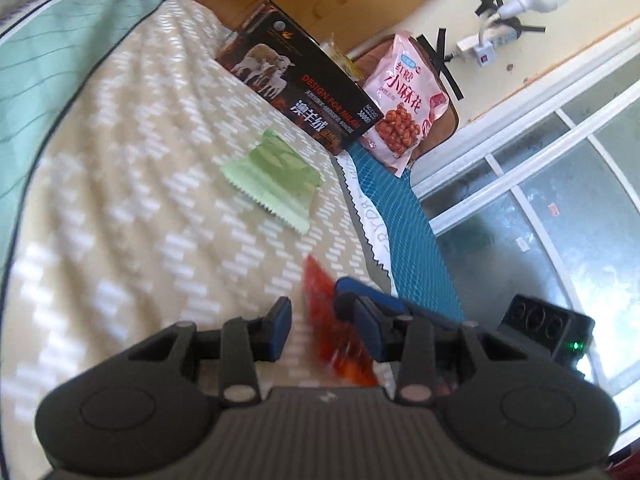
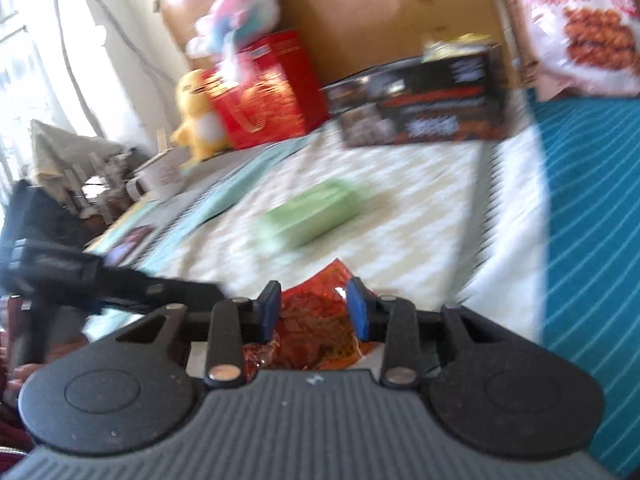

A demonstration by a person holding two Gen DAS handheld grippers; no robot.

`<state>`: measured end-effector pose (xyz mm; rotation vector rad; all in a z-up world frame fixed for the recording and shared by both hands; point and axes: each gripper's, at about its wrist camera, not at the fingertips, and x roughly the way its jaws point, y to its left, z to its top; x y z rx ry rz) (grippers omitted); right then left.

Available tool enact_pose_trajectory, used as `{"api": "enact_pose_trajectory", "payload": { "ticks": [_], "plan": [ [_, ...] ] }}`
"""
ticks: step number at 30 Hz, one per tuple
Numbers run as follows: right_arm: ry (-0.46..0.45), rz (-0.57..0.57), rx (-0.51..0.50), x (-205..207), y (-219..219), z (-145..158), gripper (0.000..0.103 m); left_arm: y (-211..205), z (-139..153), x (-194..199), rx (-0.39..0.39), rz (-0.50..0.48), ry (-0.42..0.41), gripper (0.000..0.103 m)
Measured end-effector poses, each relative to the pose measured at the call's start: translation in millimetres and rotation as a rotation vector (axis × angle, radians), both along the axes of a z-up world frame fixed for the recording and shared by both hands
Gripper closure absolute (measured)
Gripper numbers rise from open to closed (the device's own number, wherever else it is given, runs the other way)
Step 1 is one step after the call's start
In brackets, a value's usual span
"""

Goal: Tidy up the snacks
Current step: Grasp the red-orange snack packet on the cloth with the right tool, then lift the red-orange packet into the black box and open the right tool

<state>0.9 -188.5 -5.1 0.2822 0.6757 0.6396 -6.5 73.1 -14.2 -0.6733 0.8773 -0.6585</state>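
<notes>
Red and shiny, the snack packet [image 2: 316, 320] sits between the blue pads of the right gripper [image 2: 316, 312], which seem to pinch it from both sides; I judge it is carried this way so it can go to the other snacks. In the left wrist view the same packet appears as a red blur just beside the left gripper [image 1: 320, 330], whose fingers stand partly spread with only the bed cover between them (whether the right-hand pad touches the packet, I cannot tell).

On the patterned cover [image 1: 120, 200] lies a green packet [image 1: 272, 182], flat and alone, probably waiting for its turn. Behind it the black box [image 1: 304, 92] stands at the bed's edge, and a pink bag [image 1: 404, 96] leans beside it, maybe the collecting place.

Only the right wrist view shows the red box [image 2: 272, 88] and a yellow soft toy [image 2: 196, 116] near it. Only the left view shows the window [image 1: 540, 208] and the power strip [image 1: 492, 40] on the wall.
</notes>
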Motion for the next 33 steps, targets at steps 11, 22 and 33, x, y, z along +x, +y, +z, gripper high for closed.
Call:
{"api": "enact_pose_trajectory", "payload": {
  "ticks": [11,22,33],
  "plan": [
    [0.155,-0.086,0.246,-30,-45,5,0.063,9,14,-21,-0.009,-0.015,-0.052,0.062],
    [0.158,-0.007,0.178,-37,-4,-7,0.066,6,-5,-18,-0.068,-0.043,-0.003,0.062],
    [0.248,0.046,0.327,-8,15,-15,0.086,50,1,-20,-0.050,0.098,-0.019,0.047]
  ]
}}
